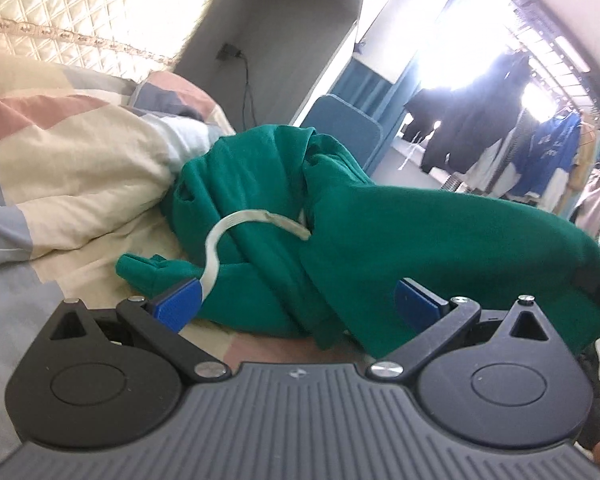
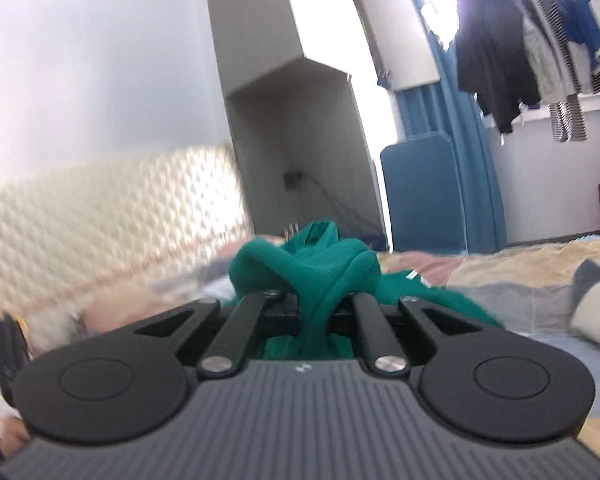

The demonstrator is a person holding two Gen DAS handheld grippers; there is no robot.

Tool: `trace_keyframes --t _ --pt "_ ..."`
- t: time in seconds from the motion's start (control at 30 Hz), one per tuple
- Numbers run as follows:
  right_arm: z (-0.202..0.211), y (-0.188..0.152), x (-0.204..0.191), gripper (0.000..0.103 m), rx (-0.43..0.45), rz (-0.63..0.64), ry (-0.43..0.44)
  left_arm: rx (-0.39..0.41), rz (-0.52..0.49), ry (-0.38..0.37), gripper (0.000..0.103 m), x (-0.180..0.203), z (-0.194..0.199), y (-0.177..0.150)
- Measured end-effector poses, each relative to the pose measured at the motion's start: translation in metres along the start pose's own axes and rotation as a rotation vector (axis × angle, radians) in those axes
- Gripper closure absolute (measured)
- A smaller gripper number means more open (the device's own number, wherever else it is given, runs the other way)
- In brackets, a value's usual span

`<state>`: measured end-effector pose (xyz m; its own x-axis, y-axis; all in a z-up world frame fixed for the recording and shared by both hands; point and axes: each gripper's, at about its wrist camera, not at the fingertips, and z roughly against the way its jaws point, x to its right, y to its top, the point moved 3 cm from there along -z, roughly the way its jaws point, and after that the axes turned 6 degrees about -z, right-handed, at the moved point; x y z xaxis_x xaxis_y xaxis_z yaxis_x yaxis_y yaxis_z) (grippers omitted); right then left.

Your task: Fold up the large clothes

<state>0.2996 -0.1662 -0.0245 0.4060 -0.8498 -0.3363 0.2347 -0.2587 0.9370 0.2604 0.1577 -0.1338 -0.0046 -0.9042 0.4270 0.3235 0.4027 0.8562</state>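
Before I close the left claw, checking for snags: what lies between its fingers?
In the left wrist view, the open left claw straddles the bunched green sweatshirt, with its white drawstring beside one finger.

Both wrist views low over the bed (image 1: pixel 80 168), close — facing the shared green garment (image 1: pixel 280 200), window beyond

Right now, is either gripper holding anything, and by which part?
The right gripper is shut on a bunched fold of the green garment; which part is unclear. The left gripper is open, holding nothing.

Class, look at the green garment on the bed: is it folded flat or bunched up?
Bunched up. The green garment lies twisted in a heap with its drawstring looped across, and the right gripper clamps a wad of it.
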Motion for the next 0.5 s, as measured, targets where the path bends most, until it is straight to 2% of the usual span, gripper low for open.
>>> trace_keyframes --t 0.13,0.17,0.23,0.3,0.4,0.5 --pt "0.051 0.018 -0.005 0.095 0.075 0.002 0.021 0.009 0.028 -0.027 0.0 0.01 0.023 0.002" --pt "0.059 0.019 -0.006 0.094 0.078 0.001 0.034 0.01 0.043 -0.042 0.0 0.012 0.027 0.002" --pt "0.068 0.014 -0.003 0.094 0.027 0.003 0.055 0.013 0.067 -0.072 0.0 0.016 0.036 0.0" --pt "0.063 0.002 -0.003 0.094 -0.072 -0.025 0.075 0.016 0.077 -0.086 0.0 0.023 0.044 -0.002" --pt "0.049 -0.036 0.002 0.094 -0.313 -0.058 0.05 0.006 0.075 -0.096 0.0 0.032 0.047 -0.006" --pt "0.019 -0.079 0.001 0.092 -0.549 -0.033 0.004 -0.012 0.069 -0.101 0.0 0.039 0.044 -0.01"
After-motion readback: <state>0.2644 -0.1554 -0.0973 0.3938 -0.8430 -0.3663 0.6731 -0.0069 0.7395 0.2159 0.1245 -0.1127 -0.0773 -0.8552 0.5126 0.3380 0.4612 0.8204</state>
